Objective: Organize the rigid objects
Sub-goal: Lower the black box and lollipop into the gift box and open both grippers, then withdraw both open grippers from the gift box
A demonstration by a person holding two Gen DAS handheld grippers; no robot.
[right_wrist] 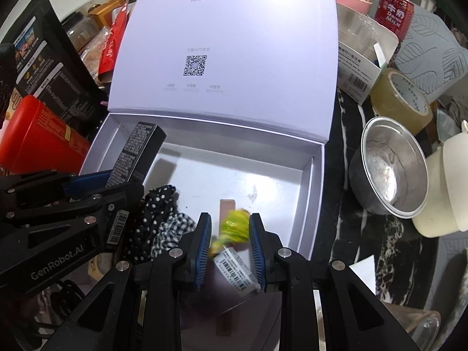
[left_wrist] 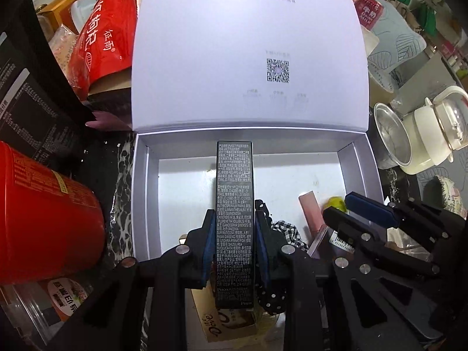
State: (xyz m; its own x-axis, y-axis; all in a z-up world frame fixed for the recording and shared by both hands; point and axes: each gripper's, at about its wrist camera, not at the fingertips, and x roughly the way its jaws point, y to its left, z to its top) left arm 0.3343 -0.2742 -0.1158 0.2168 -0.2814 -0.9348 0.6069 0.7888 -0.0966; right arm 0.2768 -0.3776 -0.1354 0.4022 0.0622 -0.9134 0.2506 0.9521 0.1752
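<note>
Black carton [left_wrist: 234, 222] sits clamped lengthwise in my left gripper [left_wrist: 234, 234], its far end out over the open white box [left_wrist: 140, 193]. My right gripper [right_wrist: 229, 234] has its jaws part open around a blurred yellow-green item [right_wrist: 235, 225] without clearly touching it. Just left lie spotted and checked cloths [right_wrist: 159, 216]. Further right on the bench stands a metal bowl [right_wrist: 389, 169].
</note>
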